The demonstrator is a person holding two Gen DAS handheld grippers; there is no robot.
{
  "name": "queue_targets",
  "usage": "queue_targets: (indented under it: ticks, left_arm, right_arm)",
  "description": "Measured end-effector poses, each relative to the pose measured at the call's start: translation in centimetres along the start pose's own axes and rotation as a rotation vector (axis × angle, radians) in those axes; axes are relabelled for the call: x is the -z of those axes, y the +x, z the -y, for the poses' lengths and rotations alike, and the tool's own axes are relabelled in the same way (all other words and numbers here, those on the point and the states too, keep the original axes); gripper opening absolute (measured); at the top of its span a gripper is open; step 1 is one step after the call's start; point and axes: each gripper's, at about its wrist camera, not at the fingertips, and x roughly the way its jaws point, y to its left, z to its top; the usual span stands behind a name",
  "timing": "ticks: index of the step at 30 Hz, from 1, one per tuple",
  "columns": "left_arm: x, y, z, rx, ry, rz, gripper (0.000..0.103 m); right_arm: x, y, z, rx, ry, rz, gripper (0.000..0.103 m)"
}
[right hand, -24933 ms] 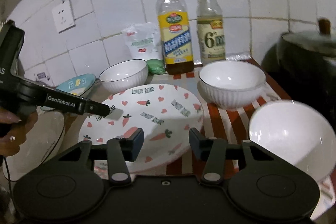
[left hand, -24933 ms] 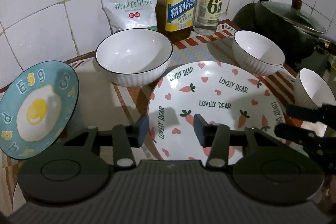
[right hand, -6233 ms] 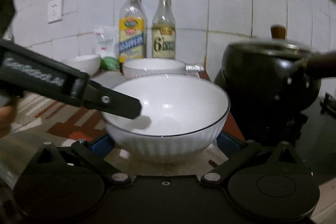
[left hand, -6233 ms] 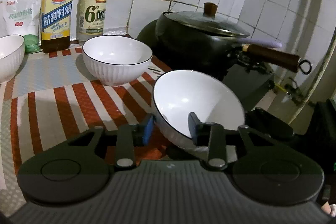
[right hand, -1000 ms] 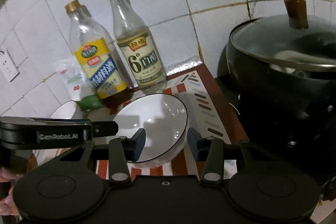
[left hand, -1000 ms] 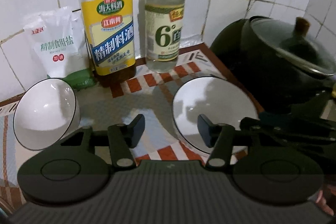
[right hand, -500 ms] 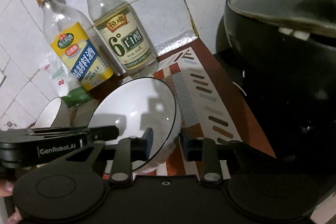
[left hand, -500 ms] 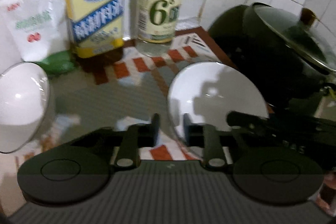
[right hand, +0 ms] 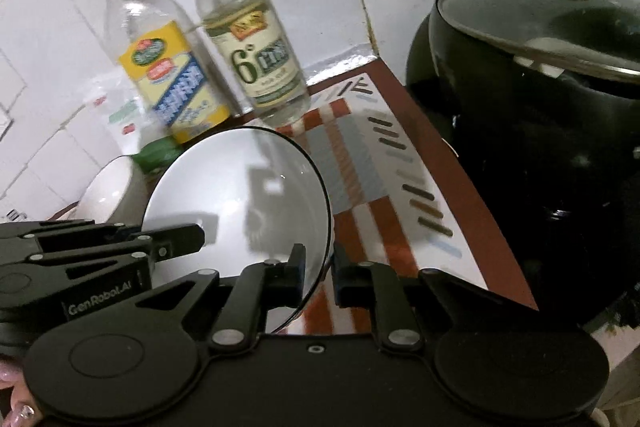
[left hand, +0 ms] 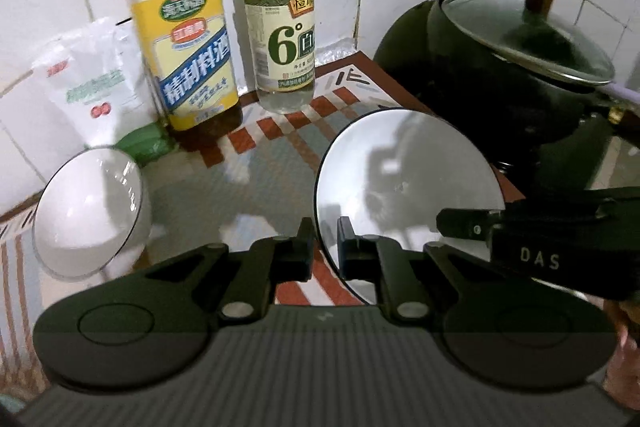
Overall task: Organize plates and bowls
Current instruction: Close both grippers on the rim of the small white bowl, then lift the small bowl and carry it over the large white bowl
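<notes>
My left gripper [left hand: 325, 245] and right gripper [right hand: 318, 269] each pinch opposite rim edges of the white bowl [left hand: 408, 195], frame center; second bowl [left hand: 88, 215] sits lower left on the bench [left hand: 256, 155].

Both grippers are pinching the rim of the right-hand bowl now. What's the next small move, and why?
Probably lift the bowl straight up a little, both sides together. The left gripper and right gripper each clamp its rim on opposite sides. The second bowl sits apart to the left, a likely place to nest it, and the vinegar bottle stands close behind.
</notes>
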Motion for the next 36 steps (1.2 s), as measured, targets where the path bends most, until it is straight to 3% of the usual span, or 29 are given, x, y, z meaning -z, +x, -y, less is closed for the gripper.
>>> queue_targets:
  ticks: [4,23,30,36]
  left_arm:
    - [1.1,-2.6,-0.6,0.037,-0.017,-0.029,0.01]
    - [7.7,-17.3,-2.3,0.059,0.034,0.022,0.011]
    - [10.7,-20.3,-3.7,0.048,0.032,0.031,0.011]
    - [12.6,-20.7,-5.3,0.044,-0.013,0.054,0.01]
  right_arm:
    - [0.9,-2.4,-1.6,-0.003,-0.027,-0.012,0.015]
    - [6.7,-13.6,-11.0,-0.03,-0.16,0.001,0.015]
    - [8.9,-15.2,-13.8,-0.055,-0.201,0.012,0.015]
    - [10.3,-14.8,-15.3,-0.06,-0.2,0.03,0.015]
